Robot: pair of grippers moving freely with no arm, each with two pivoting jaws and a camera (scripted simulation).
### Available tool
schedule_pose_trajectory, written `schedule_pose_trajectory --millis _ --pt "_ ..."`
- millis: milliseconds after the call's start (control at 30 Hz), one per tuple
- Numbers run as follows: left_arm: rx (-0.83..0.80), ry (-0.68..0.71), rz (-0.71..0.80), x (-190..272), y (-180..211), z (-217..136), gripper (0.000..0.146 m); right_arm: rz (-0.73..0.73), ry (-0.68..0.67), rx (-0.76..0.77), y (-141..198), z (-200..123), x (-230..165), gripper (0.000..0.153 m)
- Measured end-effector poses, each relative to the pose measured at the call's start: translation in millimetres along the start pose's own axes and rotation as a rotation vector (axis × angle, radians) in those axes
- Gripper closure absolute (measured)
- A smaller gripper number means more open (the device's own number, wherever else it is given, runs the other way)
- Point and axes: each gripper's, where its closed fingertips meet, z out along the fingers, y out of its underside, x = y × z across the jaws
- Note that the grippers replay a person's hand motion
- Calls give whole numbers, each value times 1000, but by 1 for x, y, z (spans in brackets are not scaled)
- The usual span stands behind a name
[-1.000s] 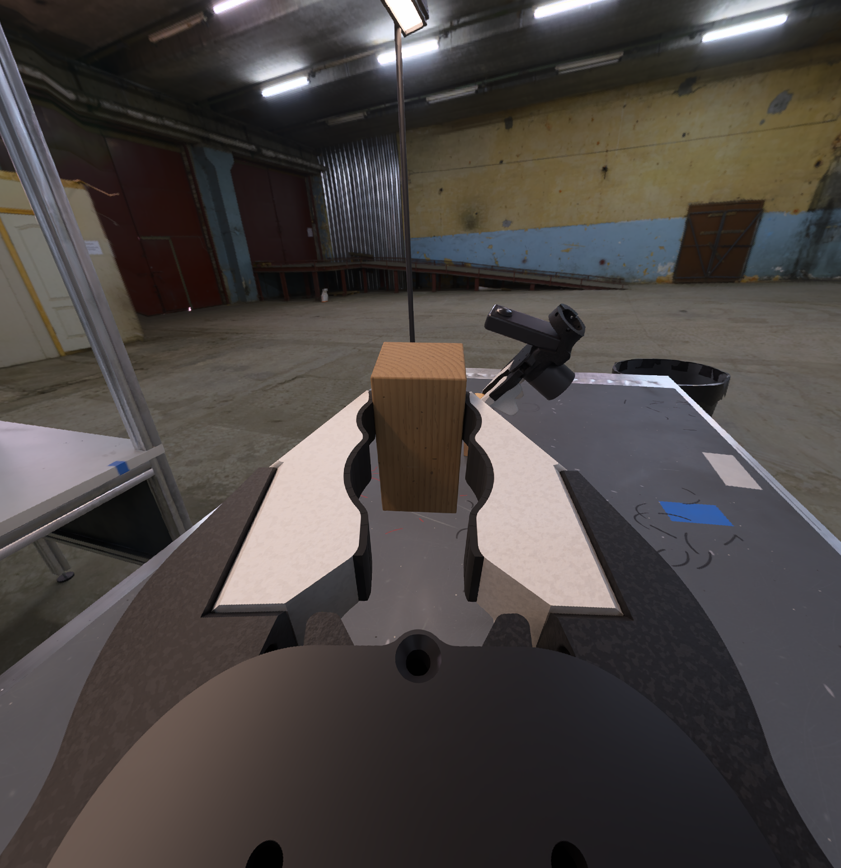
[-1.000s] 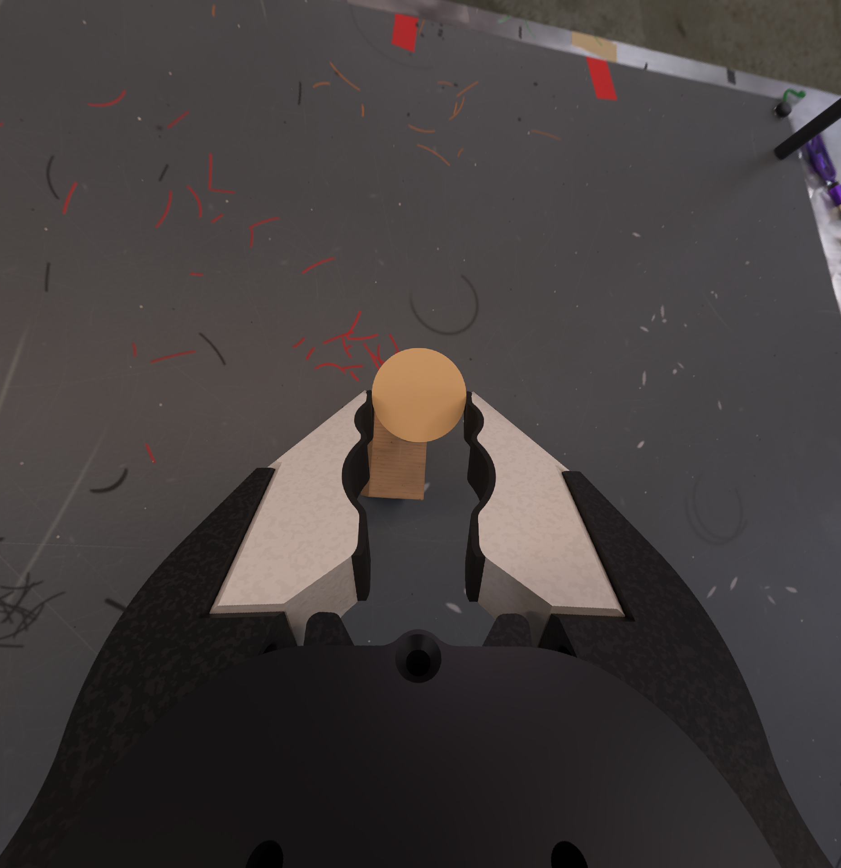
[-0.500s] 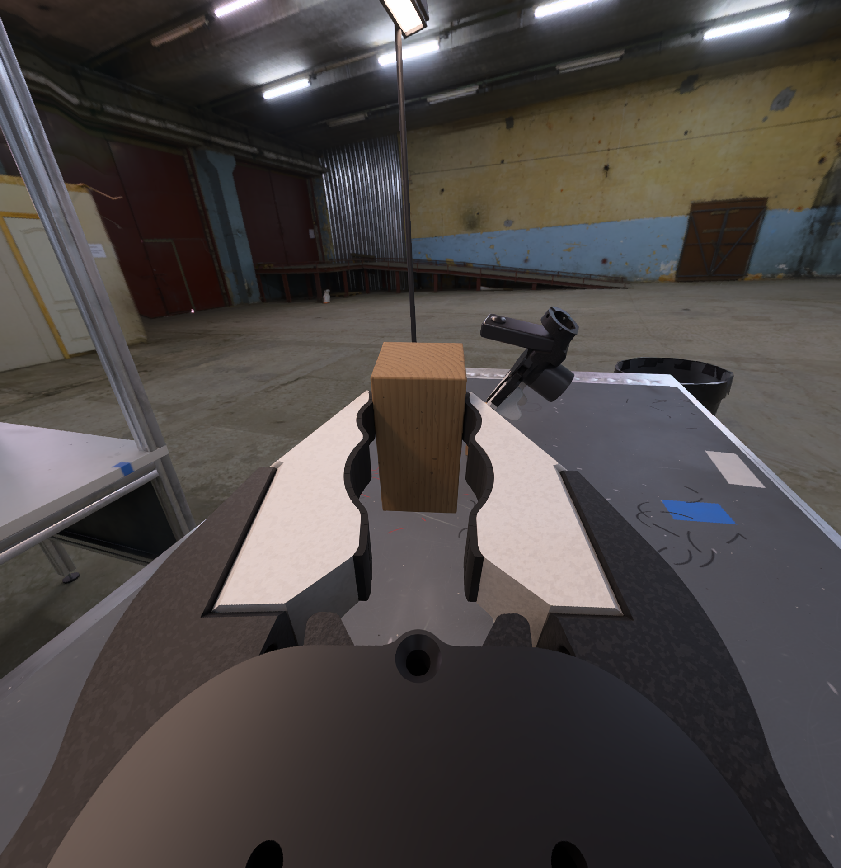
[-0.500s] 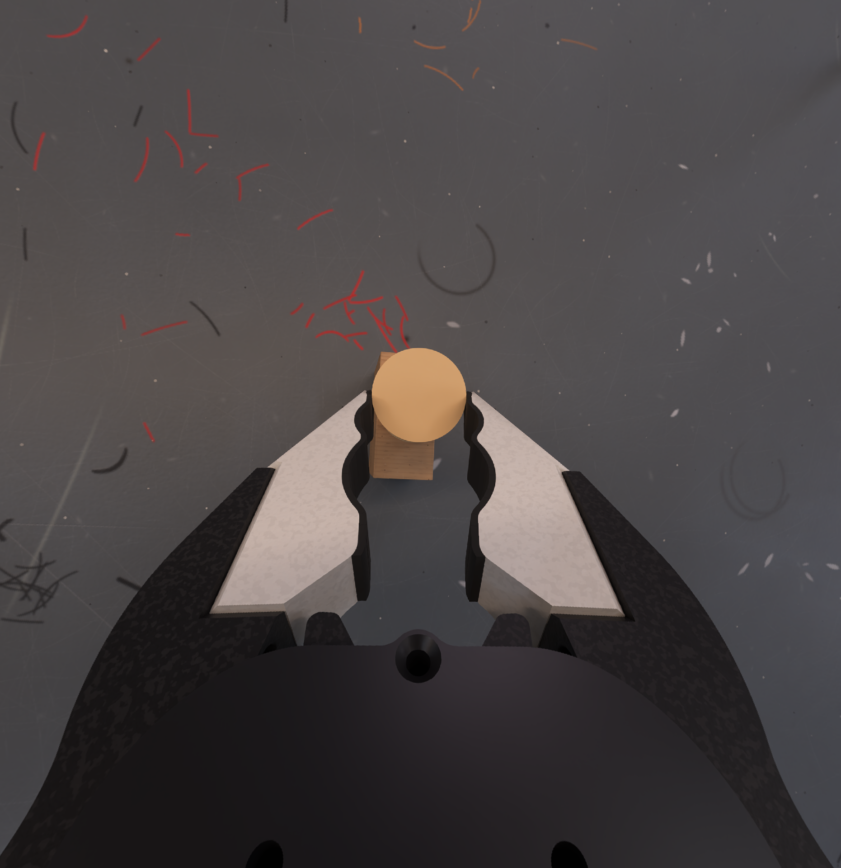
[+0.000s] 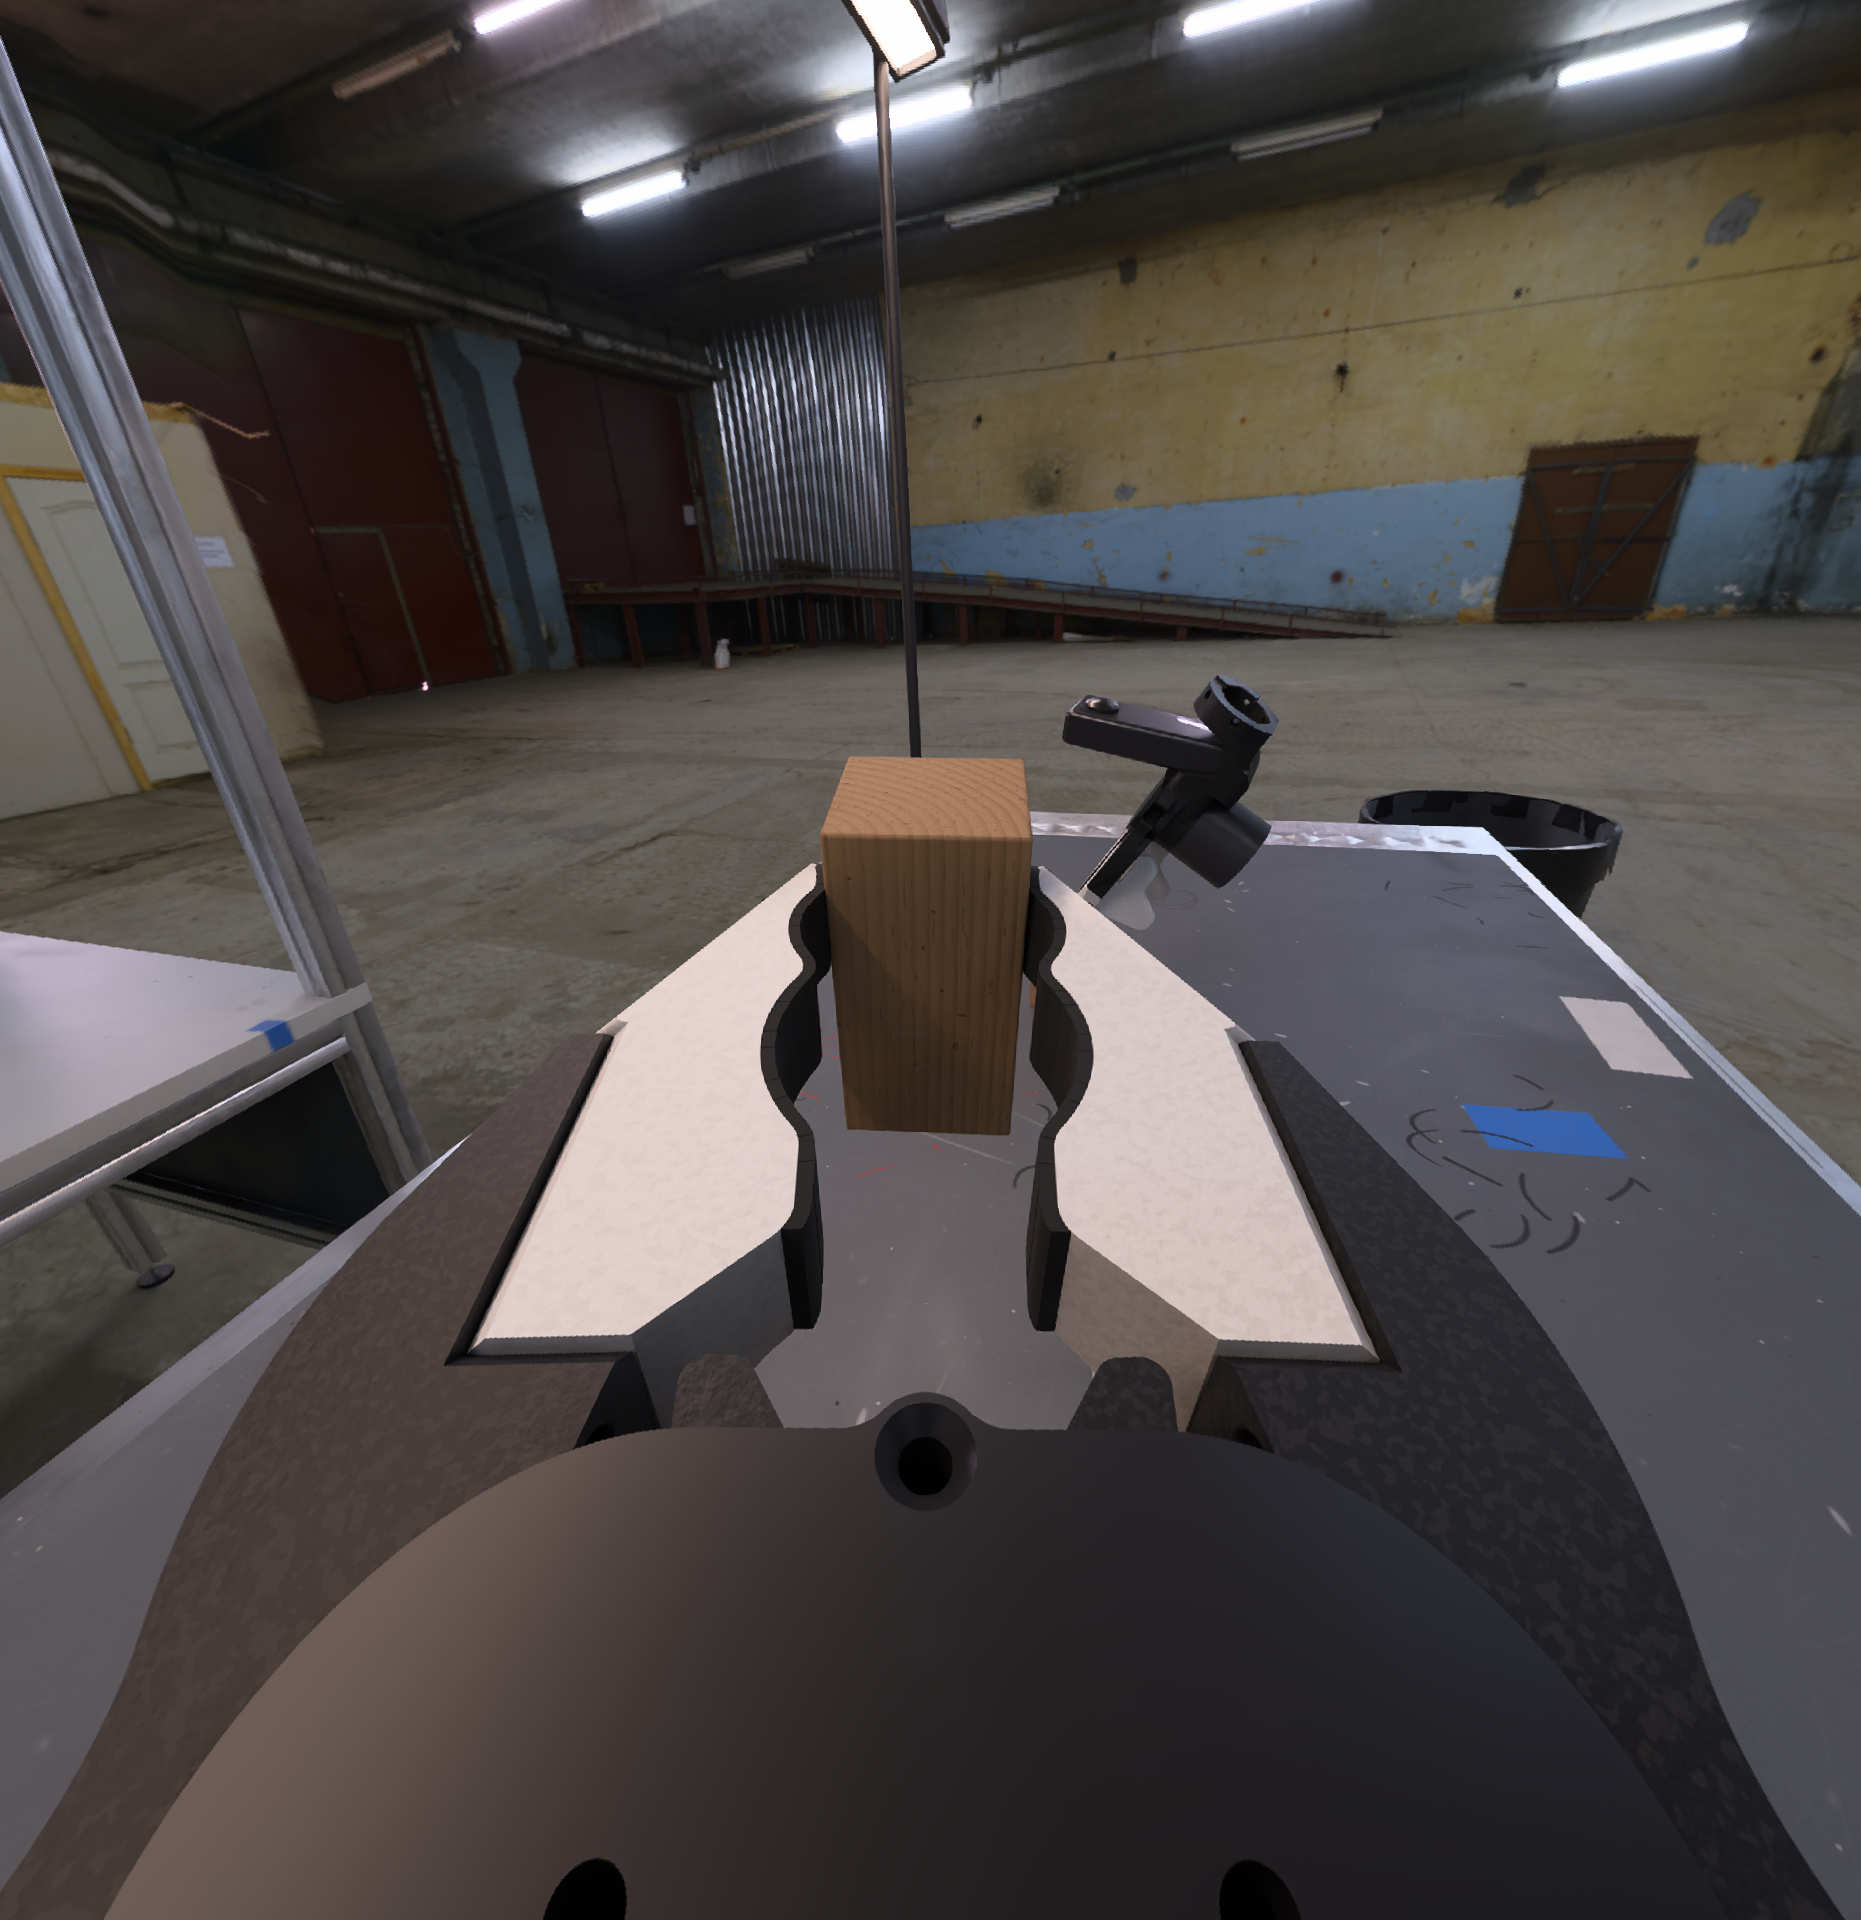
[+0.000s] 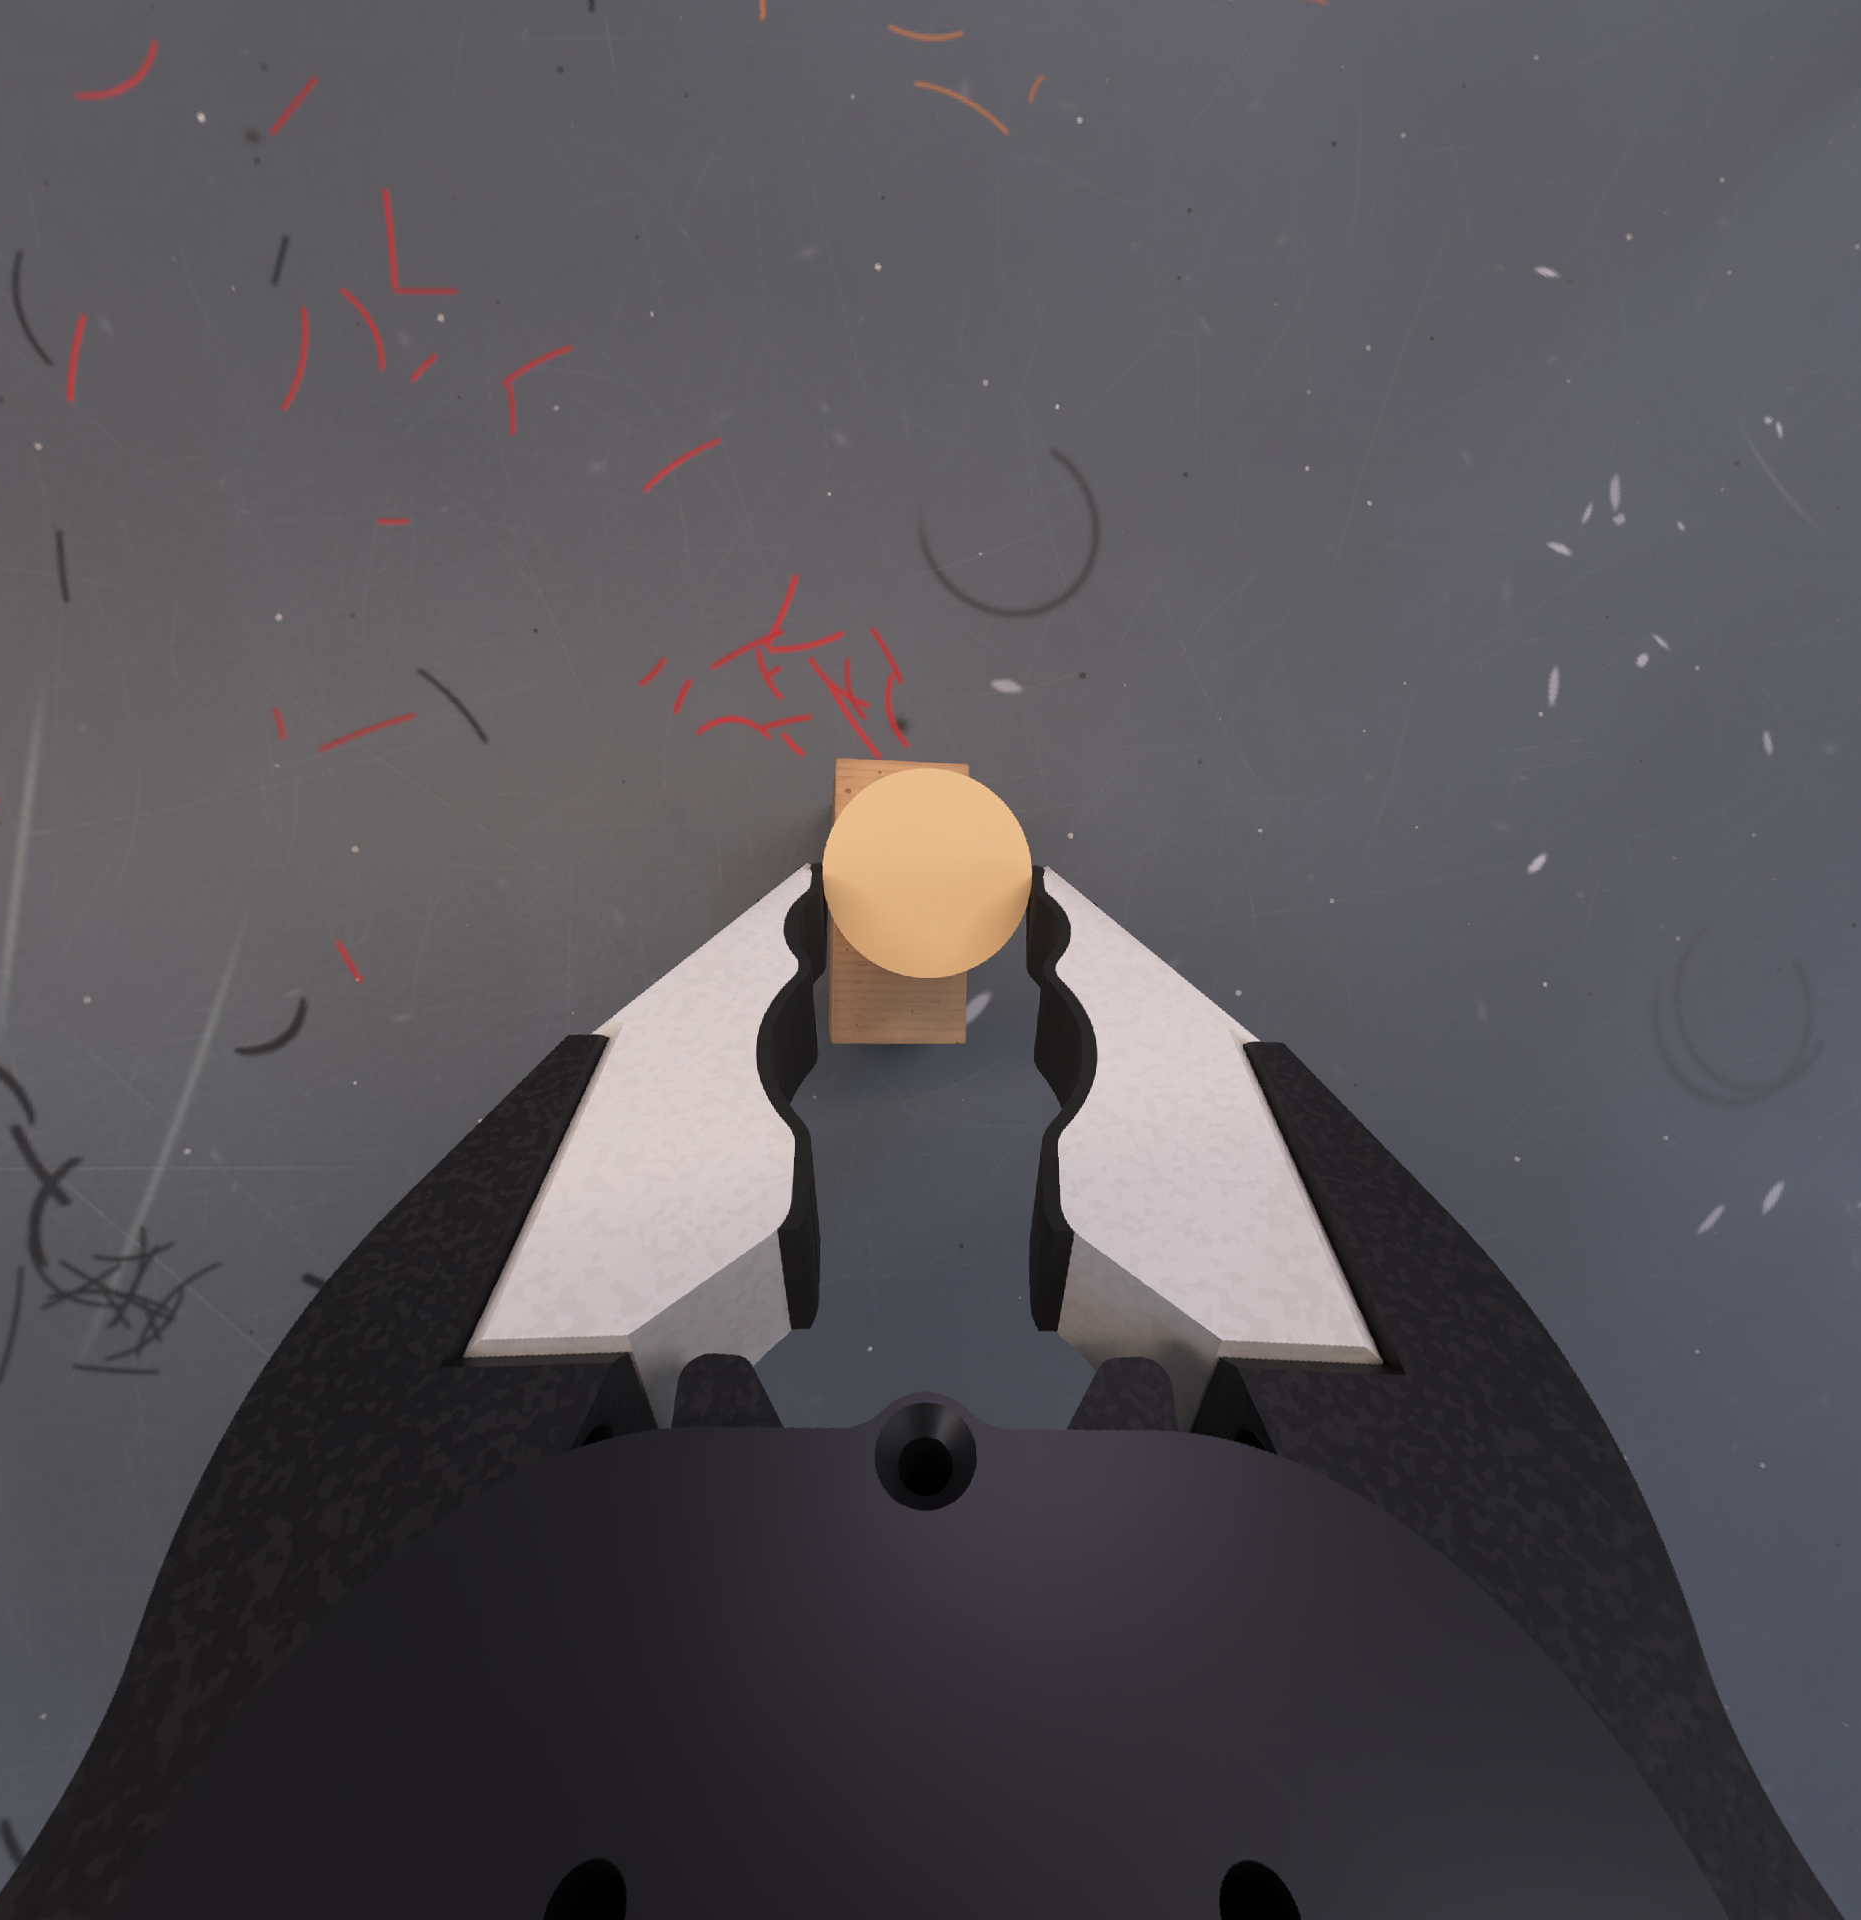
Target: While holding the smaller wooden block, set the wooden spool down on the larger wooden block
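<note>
Warehouse hall; dark scuffed table (image 5: 1425,1039). 1 left gripper (image 5: 926,914) pinching upright smaller wooden block (image 5: 926,966), raised. 1 right gripper (image 6: 926,894) clamping wooden spool (image 6: 926,873) directly above larger wooden block (image 6: 895,1013), mostly hidden; contact indeterminable.

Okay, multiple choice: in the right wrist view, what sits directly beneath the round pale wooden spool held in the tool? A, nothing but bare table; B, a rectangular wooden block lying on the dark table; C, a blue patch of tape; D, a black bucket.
B: the right tool grips the round pale wooden spool, and a rectangular wooden block on the dark table shows behind and below it.
</note>
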Motion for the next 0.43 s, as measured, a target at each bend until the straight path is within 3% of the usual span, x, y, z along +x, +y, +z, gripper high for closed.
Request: schedule_pose_trajectory --millis 33,133,233,433 --pt "1 1 -1 0 0 0 110 8 -1 6 -1 0 0 114" --pt "1 -1 -3 0 0 0 110 18 -3 28 -4 -2 1 95" --pt "7 -3 -5 -1 -1 -1 110 16 -9 97 -14 -10 -1 94" --pt "20 -5 -12 -1 -2 -2 110 -51 -130 438 -64 -59 -37 95"
